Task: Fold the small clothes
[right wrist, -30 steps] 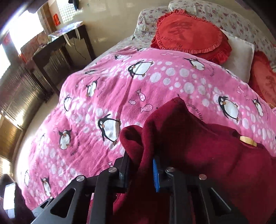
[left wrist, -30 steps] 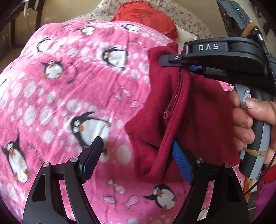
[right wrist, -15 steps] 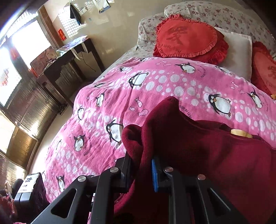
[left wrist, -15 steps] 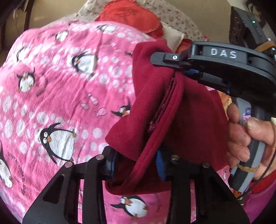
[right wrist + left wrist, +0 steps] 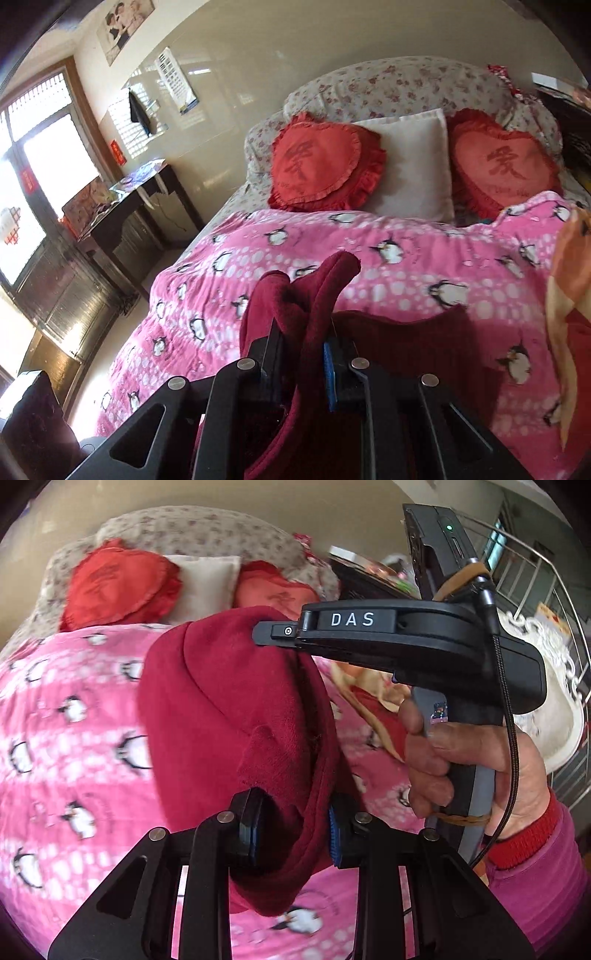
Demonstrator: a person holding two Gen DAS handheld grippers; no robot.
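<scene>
Fleece of a dark red colour, a small soft garment (image 5: 236, 716), hangs above the bed between the two claws. In the left wrist view the left claw (image 5: 291, 830) is closing on a bunched lower fold of it, both blue-edged pads pressed into the cloth. The same view alone shows the right claw (image 5: 280, 635) from the side, black and marked DAS, biting the garment's upper edge, with the person's right hand (image 5: 461, 760) wrapped round its grey handle and a red cuff under a pink sleeve. The right wrist view shows that claw (image 5: 303, 350) narrow, gripping a doubled ridge of the fleece that rises between its fingers. Only this view gives the whole bed: pink penguin-print blanket (image 5: 369, 266), two red heart-shaped frilled cushions (image 5: 317, 162), a white pillow (image 5: 413, 162), and a dark desk (image 5: 122, 214) by the window.
</scene>
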